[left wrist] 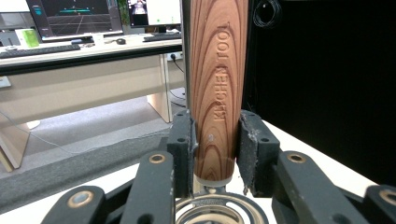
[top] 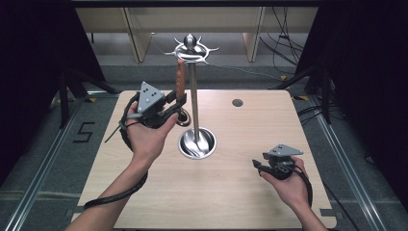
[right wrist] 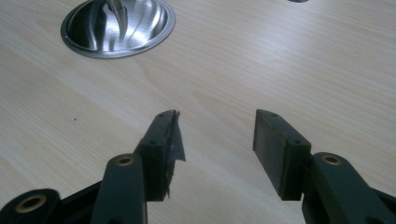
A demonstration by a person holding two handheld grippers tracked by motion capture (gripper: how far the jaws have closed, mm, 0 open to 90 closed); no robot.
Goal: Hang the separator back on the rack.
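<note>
- Left gripper (top: 179,102) clamps the lower end of a brown wood-grain utensil handle (left wrist: 216,88) stamped "KITCHEN TOOL"; both pads press its sides in the left gripper view.
- The utensil hangs upright beside the pole of a shiny steel utensil stand (top: 194,96), its top up by the star-shaped hook ring (top: 191,50); whether it sits on a hook cannot be told.
- A metal ring-shaped head (left wrist: 215,211) shows just below the handle, at the gripper's base.
- Stand's round steel base (top: 197,143) rests mid-surface on the light wooden surface (top: 231,192).
- Right gripper (right wrist: 215,135) idle, jaws apart with nothing between, low over the surface near its right front, well apart from the stand.
- Step judged: hanging or unhooking the utensil at the hook ring; direction unclear.
- Next move calls for a firm grip, handle kept upright, small vertical travel clear of the hook prongs, no knock on the pole.
</note>
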